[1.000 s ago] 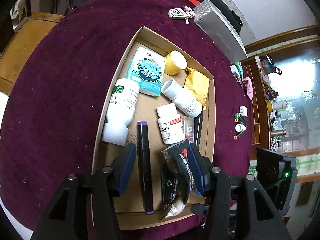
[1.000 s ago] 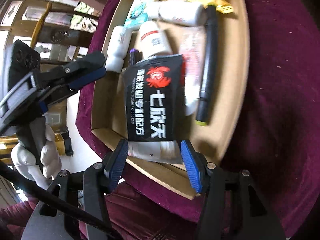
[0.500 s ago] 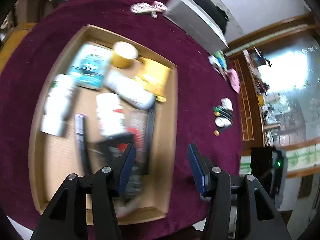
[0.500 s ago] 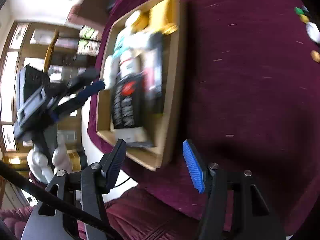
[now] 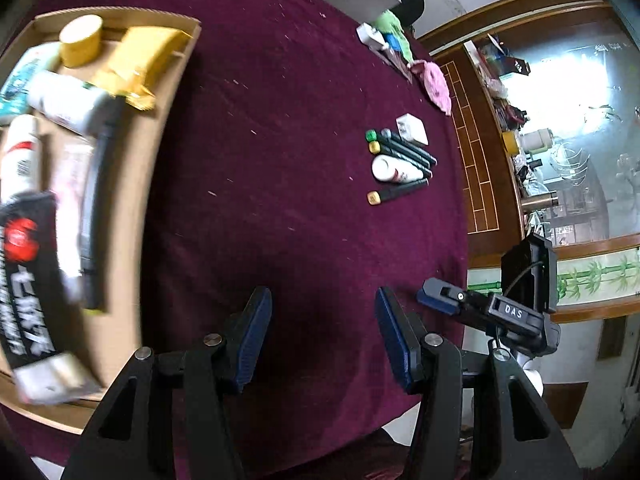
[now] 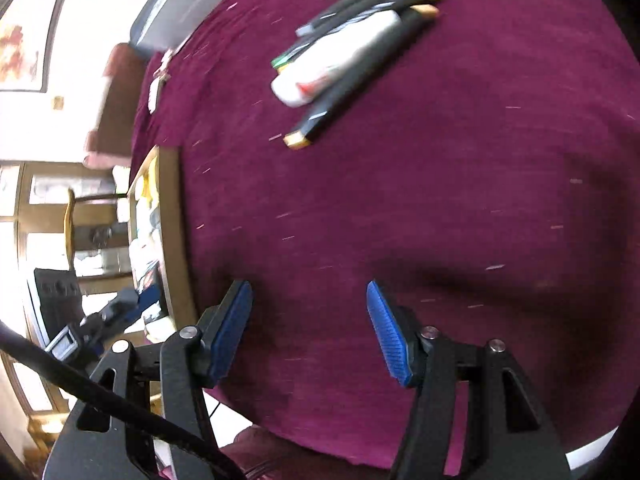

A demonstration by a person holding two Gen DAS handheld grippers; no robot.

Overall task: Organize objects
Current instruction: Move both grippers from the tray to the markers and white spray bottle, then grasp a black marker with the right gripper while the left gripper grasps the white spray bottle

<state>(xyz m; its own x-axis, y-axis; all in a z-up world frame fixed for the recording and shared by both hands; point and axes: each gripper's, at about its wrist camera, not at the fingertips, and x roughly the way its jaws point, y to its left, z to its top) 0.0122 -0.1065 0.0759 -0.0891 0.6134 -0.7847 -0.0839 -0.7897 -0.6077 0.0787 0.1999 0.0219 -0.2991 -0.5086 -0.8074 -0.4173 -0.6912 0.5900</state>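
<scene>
Maroon velvet cloth (image 5: 288,128) covers the bench. Left wrist view: we note the left gripper (image 5: 324,336) over bare cloth, jaws released, nothing between them. The cardboard tray (image 5: 160,128) sits at far left, holding a black snack packet (image 5: 24,280), white bottles (image 5: 68,104), a yellow pouch (image 5: 140,56) and a black marker (image 5: 94,208). Well apart on the cloth lies a cluster of markers (image 5: 404,152) with a white tube (image 5: 394,171). Right wrist view: we note the right gripper (image 6: 308,332), jaws released and empty, over cloth; the marker cluster (image 6: 360,24) lies ahead, the tray edge (image 6: 172,224) at left.
</scene>
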